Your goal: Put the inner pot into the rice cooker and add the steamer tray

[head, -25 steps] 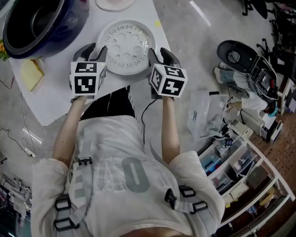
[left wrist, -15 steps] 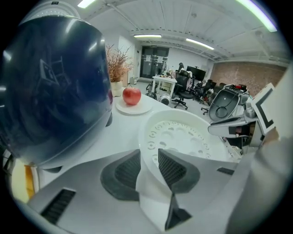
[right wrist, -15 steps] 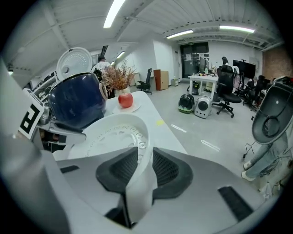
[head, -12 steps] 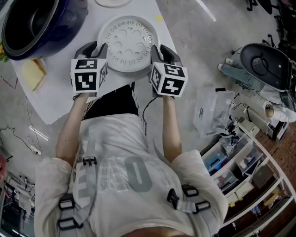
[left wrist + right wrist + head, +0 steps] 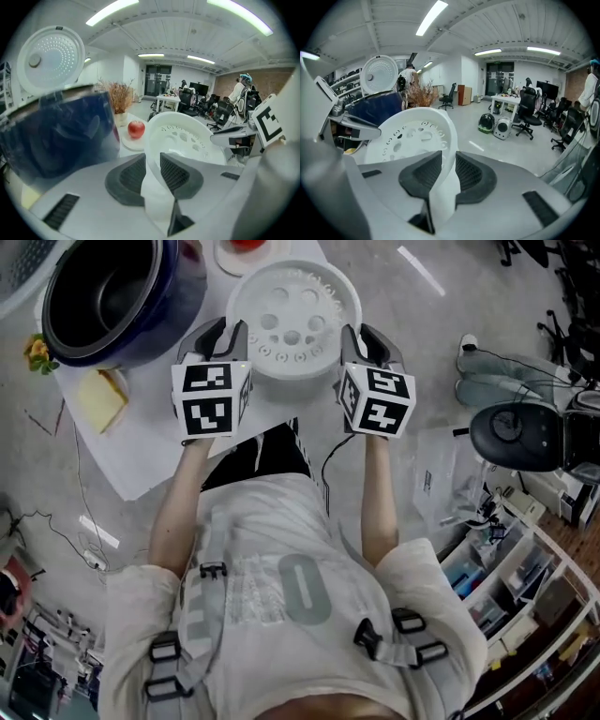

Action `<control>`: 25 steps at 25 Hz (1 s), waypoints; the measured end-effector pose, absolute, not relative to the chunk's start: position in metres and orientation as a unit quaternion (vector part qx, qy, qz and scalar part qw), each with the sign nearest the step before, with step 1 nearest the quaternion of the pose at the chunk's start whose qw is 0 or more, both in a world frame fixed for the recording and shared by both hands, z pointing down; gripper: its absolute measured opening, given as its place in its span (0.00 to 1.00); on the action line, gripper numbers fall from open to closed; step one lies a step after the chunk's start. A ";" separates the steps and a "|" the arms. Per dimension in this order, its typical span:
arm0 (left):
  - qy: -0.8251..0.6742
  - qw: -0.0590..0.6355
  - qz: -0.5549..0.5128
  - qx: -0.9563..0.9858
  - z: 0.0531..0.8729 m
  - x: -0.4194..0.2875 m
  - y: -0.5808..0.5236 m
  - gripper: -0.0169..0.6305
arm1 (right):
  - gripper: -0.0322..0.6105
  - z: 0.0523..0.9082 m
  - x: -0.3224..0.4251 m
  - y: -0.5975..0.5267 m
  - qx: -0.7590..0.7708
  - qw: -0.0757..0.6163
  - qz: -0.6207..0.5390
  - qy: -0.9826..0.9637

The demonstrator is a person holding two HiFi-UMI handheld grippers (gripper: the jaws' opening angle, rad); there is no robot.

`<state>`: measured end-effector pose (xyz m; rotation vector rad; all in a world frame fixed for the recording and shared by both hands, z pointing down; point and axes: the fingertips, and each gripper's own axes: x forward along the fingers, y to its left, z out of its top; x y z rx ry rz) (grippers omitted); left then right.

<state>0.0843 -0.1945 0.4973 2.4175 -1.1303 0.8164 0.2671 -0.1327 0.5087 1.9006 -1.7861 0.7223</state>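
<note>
Both jaws just closed; left gripper [image 5: 152, 169], right gripper [image 5: 448, 171] pinch steamer tray [image 5: 292, 322] rim.

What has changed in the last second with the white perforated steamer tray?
The jaws of the left gripper and right gripper have just been closing and now clamp the white perforated steamer tray by its rim, lifting it off the white table. The dark blue rice cooker stays put, lid open.

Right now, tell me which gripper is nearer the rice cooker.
Left. The left gripper, jaws just closed on the steamer tray's rim, sits beside the rice cooker; the right gripper, likewise just closed, clamps the opposite rim.
</note>
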 end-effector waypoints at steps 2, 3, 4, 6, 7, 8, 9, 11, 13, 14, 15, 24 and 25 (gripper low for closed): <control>-0.401 0.158 0.268 0.862 0.478 0.092 -0.201 0.19 | 0.20 0.488 0.275 -0.142 0.693 0.210 0.237 -0.647; -0.403 0.152 0.258 0.865 0.467 0.094 -0.205 0.19 | 0.20 0.476 0.278 -0.147 0.696 0.206 0.226 -0.650; -0.406 0.147 0.247 0.867 0.456 0.095 -0.208 0.19 | 0.20 0.464 0.280 -0.153 0.697 0.202 0.215 -0.653; -0.416 0.139 0.228 0.869 0.432 0.094 -0.213 0.18 | 0.19 0.437 0.281 -0.163 0.700 0.192 0.192 -0.661; -0.422 0.133 0.219 0.870 0.419 0.093 -0.215 0.18 | 0.19 0.423 0.281 -0.167 0.701 0.187 0.179 -0.665; -0.429 0.127 0.210 0.869 0.406 0.091 -0.217 0.18 | 0.19 0.409 0.281 -0.172 0.700 0.182 0.167 -0.670; -0.437 0.120 0.200 0.869 0.393 0.088 -0.220 0.18 | 0.19 0.396 0.279 -0.178 0.699 0.176 0.155 -0.676; -0.454 0.104 0.178 0.867 0.366 0.081 -0.227 0.18 | 0.19 0.371 0.273 -0.192 0.694 0.165 0.132 -0.688; -0.473 0.086 0.158 0.863 0.341 0.070 -0.236 0.17 | 0.19 0.348 0.263 -0.207 0.684 0.156 0.111 -0.704; -0.484 0.076 0.149 0.859 0.329 0.063 -0.242 0.17 | 0.19 0.338 0.256 -0.217 0.678 0.151 0.100 -0.713; -0.496 0.066 0.141 0.854 0.318 0.054 -0.249 0.17 | 0.19 0.328 0.248 -0.228 0.670 0.147 0.089 -0.722; -0.579 0.056 0.120 0.805 0.279 -0.050 -0.280 0.17 | 0.19 0.289 0.145 -0.299 0.587 0.140 0.048 -0.796; -0.587 0.059 0.121 0.798 0.280 -0.064 -0.282 0.17 | 0.19 0.289 0.131 -0.306 0.575 0.143 0.047 -0.804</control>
